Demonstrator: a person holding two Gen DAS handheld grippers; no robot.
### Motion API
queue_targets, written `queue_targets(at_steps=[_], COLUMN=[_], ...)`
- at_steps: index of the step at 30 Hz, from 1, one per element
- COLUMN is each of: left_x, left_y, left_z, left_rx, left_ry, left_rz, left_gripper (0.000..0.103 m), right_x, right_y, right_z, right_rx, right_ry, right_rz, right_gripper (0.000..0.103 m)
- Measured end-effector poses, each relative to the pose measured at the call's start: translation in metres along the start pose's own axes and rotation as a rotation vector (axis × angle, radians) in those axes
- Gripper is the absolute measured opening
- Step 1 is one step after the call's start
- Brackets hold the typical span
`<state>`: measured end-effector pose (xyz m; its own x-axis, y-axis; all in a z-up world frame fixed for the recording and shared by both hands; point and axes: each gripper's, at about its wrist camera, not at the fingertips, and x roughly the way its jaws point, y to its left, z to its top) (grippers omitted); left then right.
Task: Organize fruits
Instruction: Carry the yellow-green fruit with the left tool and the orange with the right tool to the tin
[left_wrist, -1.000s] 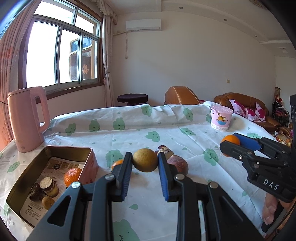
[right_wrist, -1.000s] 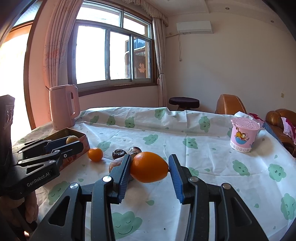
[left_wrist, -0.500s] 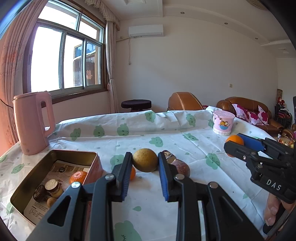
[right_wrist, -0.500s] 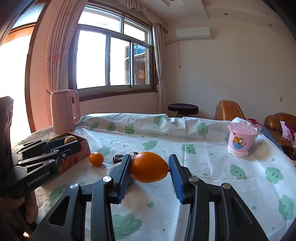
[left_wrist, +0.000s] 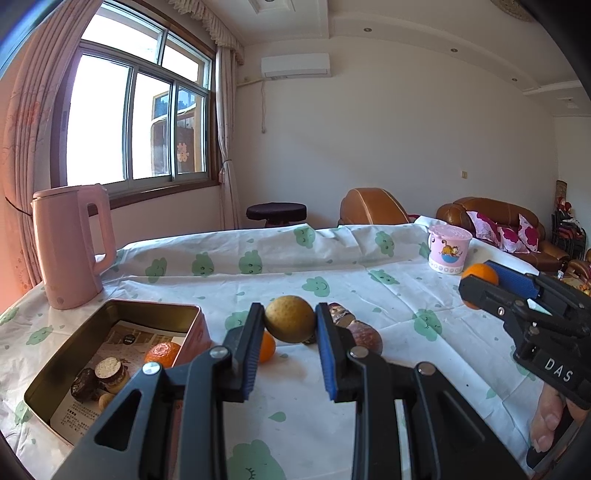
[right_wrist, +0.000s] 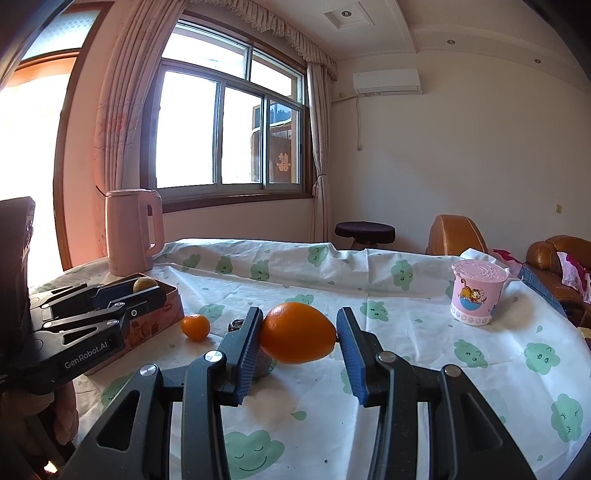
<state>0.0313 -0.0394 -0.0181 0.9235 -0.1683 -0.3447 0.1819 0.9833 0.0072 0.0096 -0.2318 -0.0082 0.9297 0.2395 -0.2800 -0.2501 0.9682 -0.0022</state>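
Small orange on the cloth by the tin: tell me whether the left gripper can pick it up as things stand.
Probably not yet. The left gripper is shut on a yellow-brown fruit, so it is occupied; otherwise the small orange sits open on the cloth.

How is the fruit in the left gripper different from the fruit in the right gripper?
The yellow-brown fruit in the left gripper is dull and nearly round; the orange in the right gripper is bright and egg-shaped, with a pointed end. The orange looks larger between its fingers. Both are clamped and held above the table.
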Motion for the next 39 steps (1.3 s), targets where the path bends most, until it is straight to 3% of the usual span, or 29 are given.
queue_targets(at_steps=[10, 39], left_x=[-0.004, -0.022], left_y=[0.022, 0.126], left_z=[-0.003, -0.012], left_rx=[-0.028, -0.140], left_ry=[0.021, 0.081], left_rz=[0.025, 0.246], left_gripper=[0.029, 0.029], right_x=[0.017, 0.064], right_y=[0.018, 0.132], right_z=[0.002, 0.029], right_rx=[-0.019, -0.134], right_ry=[0.051, 0.080], right_rz=[0.058, 0.300], right_gripper=[0.044, 0.044])
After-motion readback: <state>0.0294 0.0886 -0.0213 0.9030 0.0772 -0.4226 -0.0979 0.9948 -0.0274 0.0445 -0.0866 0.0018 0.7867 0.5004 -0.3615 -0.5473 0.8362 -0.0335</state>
